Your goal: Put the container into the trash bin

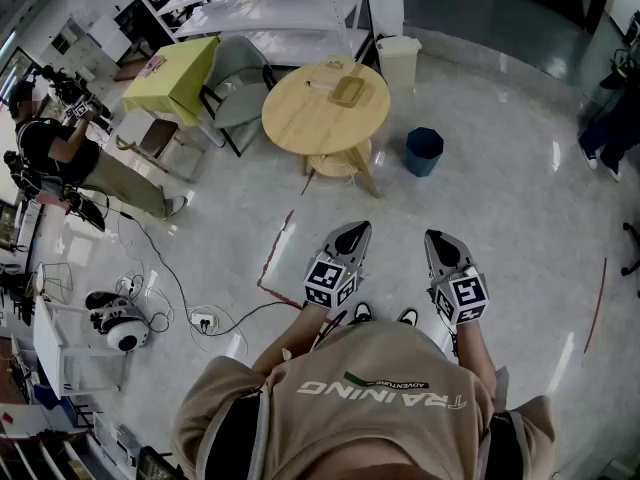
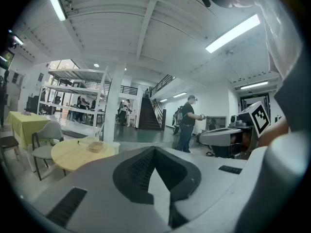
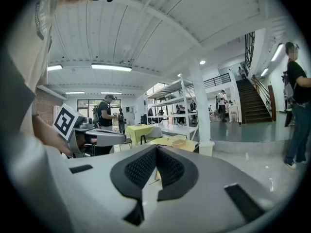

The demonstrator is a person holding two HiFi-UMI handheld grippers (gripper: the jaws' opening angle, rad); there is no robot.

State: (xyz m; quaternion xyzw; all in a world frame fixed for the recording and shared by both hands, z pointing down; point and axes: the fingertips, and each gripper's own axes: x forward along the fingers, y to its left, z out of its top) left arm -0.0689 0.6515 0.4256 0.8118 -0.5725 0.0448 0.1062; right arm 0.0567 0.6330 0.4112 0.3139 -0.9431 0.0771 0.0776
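A shallow tan container (image 1: 348, 90) lies on the round wooden table (image 1: 310, 118), a few steps ahead of me. To the table's right, a dark blue trash bin (image 1: 424, 151) stands on the floor. Both grippers are held out in front of my chest, well short of the table. My left gripper (image 1: 356, 231) is shut with nothing in it, and so is my right gripper (image 1: 438, 238). The left gripper view shows the container (image 2: 95, 146) on the table (image 2: 68, 154) beyond the closed left gripper (image 2: 154, 152). Past the closed right gripper (image 3: 156, 152), the right gripper view shows the container (image 3: 179, 142).
A white bin (image 1: 398, 60) stands behind the table; a grey chair (image 1: 235, 88) and a yellow-covered table (image 1: 175, 73) are to its left. A person with camera gear (image 1: 60, 153) stands far left, another person (image 1: 610, 118) at the right edge. Cables (image 1: 200, 318) and red tape (image 1: 275, 253) mark the floor.
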